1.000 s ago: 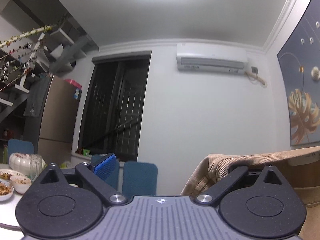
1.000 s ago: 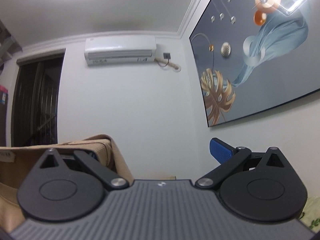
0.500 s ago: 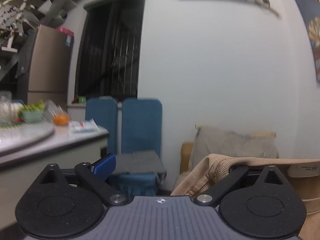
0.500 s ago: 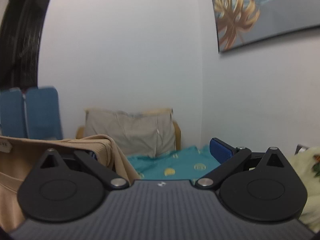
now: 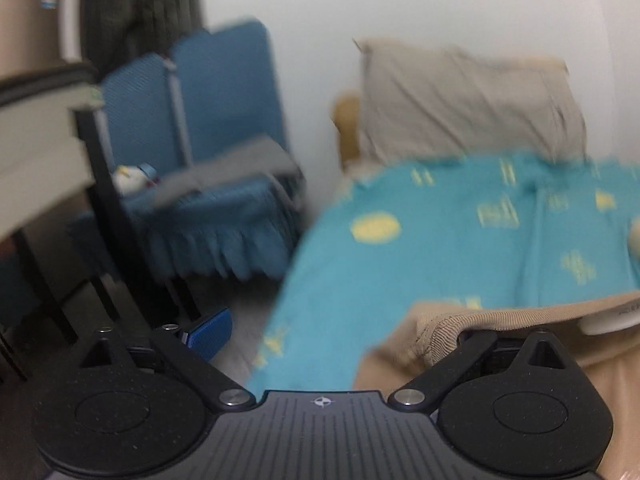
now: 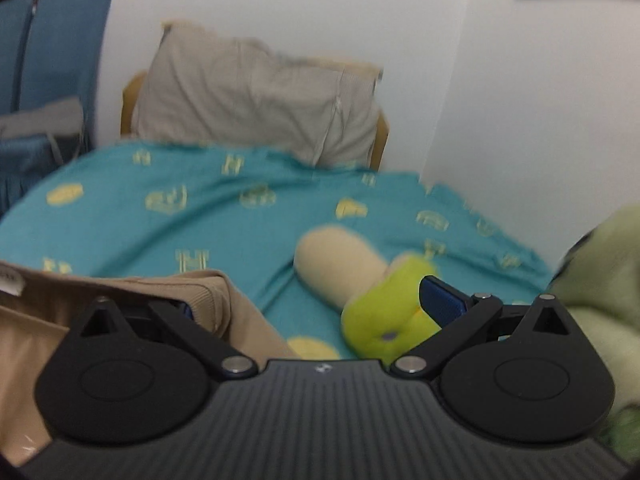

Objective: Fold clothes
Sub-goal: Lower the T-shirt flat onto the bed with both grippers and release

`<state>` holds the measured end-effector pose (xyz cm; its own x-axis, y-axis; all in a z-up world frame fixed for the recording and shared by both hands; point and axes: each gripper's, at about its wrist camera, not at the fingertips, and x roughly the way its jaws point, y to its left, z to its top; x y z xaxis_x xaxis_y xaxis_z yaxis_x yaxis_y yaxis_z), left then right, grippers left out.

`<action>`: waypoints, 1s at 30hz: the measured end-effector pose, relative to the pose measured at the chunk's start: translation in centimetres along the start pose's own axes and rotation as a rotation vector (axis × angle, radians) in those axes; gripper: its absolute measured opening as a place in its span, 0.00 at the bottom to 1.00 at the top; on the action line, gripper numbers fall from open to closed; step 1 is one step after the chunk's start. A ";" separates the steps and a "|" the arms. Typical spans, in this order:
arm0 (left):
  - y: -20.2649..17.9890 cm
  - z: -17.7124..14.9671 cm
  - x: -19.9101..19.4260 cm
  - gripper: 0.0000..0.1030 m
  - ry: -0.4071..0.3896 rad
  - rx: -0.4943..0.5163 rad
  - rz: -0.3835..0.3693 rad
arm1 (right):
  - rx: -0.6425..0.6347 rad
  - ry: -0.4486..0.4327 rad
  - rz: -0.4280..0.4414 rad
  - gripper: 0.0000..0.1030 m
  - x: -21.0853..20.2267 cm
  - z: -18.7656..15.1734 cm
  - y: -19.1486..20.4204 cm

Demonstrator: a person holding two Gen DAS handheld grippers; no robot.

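The tan garment (image 5: 500, 320) hung between the two tools, stretched along its ribbed top edge, with a white label showing at the neckline. The left tool (image 5: 324, 332) had the cloth draped over its right finger while its blue left finger (image 5: 210, 334) stood bare and well apart; whether anything was truly pinched could not be told. The right tool (image 6: 316, 304) mirrored this: cloth lay over its left finger and the blue right finger (image 6: 442, 300) stood free. The garment's long axis thus ran left to right between the tools, above the near edge of the bed (image 6: 160, 216), whose teal cover lay ahead and below. A soft toy (image 6: 360, 280) lay on the cover just in front of the right tool, so laying the garment flat would probably need the left part of the bed.
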<state>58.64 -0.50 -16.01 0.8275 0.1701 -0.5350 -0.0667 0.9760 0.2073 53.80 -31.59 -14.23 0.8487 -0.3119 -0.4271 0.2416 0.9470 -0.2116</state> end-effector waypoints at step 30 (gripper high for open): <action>9.0 -6.5 -23.3 0.95 0.029 -0.126 -0.232 | 0.286 0.000 0.402 1.00 -29.6 -1.1 -8.0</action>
<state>35.13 5.22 -6.94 0.8128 -0.0585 -0.5796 0.0531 0.9982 -0.0263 26.18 -30.03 -0.85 0.9012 0.0823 -0.4255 0.0146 0.9754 0.2197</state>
